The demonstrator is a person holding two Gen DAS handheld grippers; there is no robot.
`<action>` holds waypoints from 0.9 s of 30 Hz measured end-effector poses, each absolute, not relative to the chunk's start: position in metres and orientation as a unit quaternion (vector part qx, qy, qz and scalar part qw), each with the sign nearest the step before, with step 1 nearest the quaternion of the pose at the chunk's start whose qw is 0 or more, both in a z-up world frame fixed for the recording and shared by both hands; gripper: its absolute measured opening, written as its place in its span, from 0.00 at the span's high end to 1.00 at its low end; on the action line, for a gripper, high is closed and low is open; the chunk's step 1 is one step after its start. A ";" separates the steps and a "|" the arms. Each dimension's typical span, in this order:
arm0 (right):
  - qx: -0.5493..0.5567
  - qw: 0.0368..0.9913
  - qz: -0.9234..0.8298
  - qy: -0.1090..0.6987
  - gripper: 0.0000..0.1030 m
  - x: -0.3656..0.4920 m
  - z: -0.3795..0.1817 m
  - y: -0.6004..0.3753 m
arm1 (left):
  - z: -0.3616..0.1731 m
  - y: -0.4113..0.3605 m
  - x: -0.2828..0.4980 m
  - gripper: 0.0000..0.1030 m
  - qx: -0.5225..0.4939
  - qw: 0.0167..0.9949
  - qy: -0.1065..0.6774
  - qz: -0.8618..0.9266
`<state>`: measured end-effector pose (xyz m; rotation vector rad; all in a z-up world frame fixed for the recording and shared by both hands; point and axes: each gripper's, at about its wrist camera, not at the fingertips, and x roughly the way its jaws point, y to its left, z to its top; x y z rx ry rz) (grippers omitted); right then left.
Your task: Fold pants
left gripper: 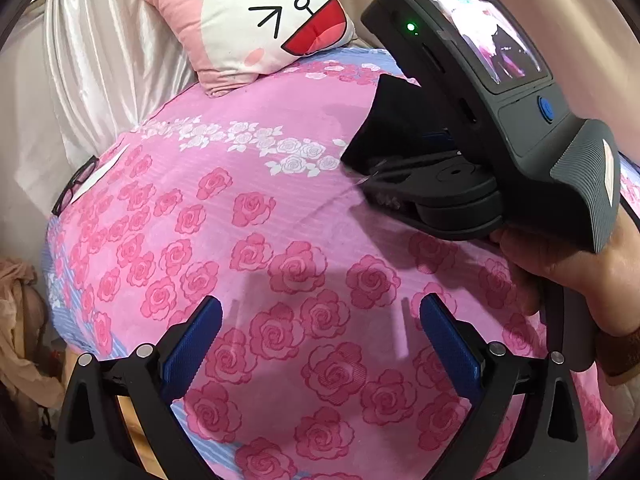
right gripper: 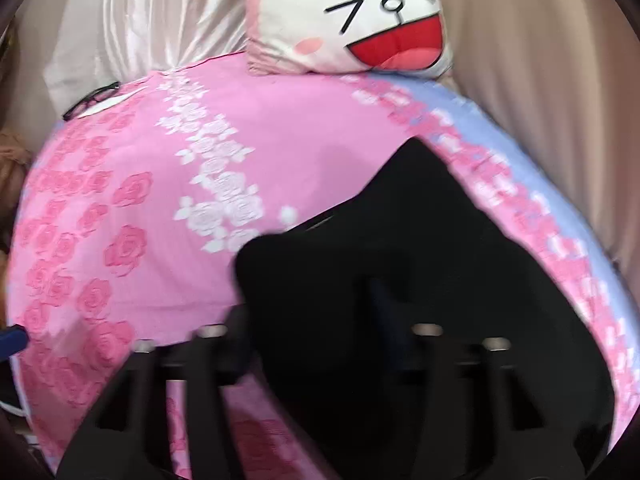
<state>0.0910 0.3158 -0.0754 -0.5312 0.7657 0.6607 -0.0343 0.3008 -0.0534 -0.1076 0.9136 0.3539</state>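
Observation:
The black pants (right gripper: 420, 272) lie on the pink rose bedsheet (right gripper: 248, 120), filling the lower right of the blurred right wrist view. My right gripper (right gripper: 320, 320) is down in the dark cloth and looks shut on it; its fingers blend with the fabric. In the left wrist view my right gripper (left gripper: 362, 178) shows from the side at the right, with a fold of the pants (left gripper: 394, 116) raised against it. My left gripper (left gripper: 320, 332) is open and empty over bare sheet (left gripper: 256, 208), blue pads (left gripper: 192, 348) spread wide.
A cartoon-face cushion (left gripper: 256, 20) stands at the head of the bed, also in the right wrist view (right gripper: 352, 20). Black glasses (left gripper: 76, 188) and a white paper lie at the bed's left edge. Satin curtains (right gripper: 540, 60) hang behind. Tan cloth (left gripper: 16, 320) is heaped left of the bed.

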 end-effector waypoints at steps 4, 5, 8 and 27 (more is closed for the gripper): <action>-0.233 0.842 0.313 0.372 0.68 0.095 -0.076 0.311 | -0.054 0.294 -0.029 0.05 -0.048 0.881 0.440 0.169; -0.226 0.843 0.312 0.375 0.71 0.095 -0.075 0.310 | -0.054 0.293 -0.029 0.05 -0.049 0.880 0.441 0.169; -0.164 0.845 0.321 0.395 0.78 0.103 -0.067 0.296 | -0.055 0.290 -0.026 0.05 -0.053 0.878 0.446 0.166; 0.171 0.823 0.374 0.392 0.79 0.129 0.029 0.113 | 0.001 0.209 0.029 0.05 -0.012 0.910 0.402 0.098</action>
